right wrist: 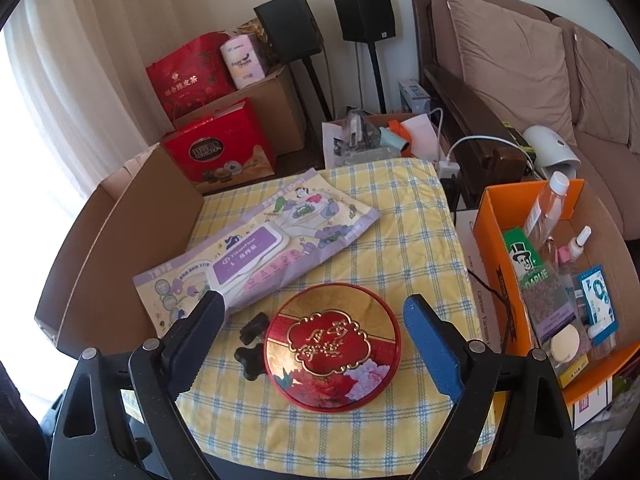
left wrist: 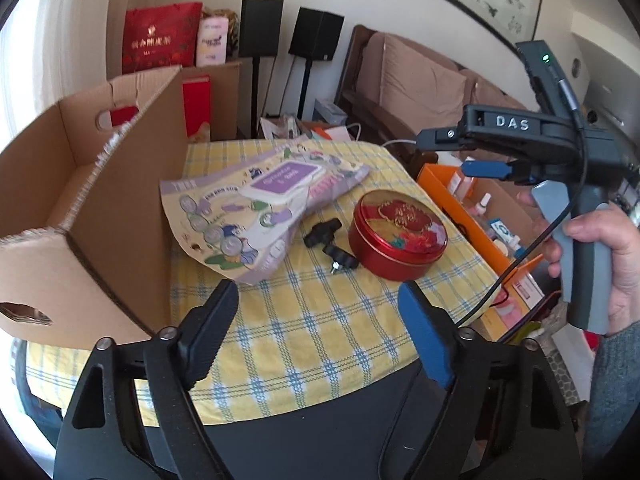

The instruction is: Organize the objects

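A round red tin (right wrist: pixel 332 346) with a gold-and-flower lid sits on the yellow checked tablecloth (right wrist: pixel 404 240). My right gripper (right wrist: pixel 316 302) hovers over it, open, its fingers wider than the lid and not touching. Two black knobs (right wrist: pixel 251 340) lie just left of the tin. Behind them is a flat purple wipes pack (right wrist: pixel 256 254). In the left wrist view my left gripper (left wrist: pixel 318 288) is open over bare cloth, short of the tin (left wrist: pixel 398 236), the knobs (left wrist: pixel 330 242) and the pack (left wrist: pixel 260 204). The right gripper (left wrist: pixel 442 152) hangs at the right, held by a hand (left wrist: pixel 608 256).
An open cardboard box (left wrist: pixel 80 208) stands on the table's left side. To the right, beside the table, an orange box (right wrist: pixel 496 248) holds bottles and small packets. Red gift bags (right wrist: pixel 218 148), speakers and a brown sofa (right wrist: pixel 520 72) are behind.
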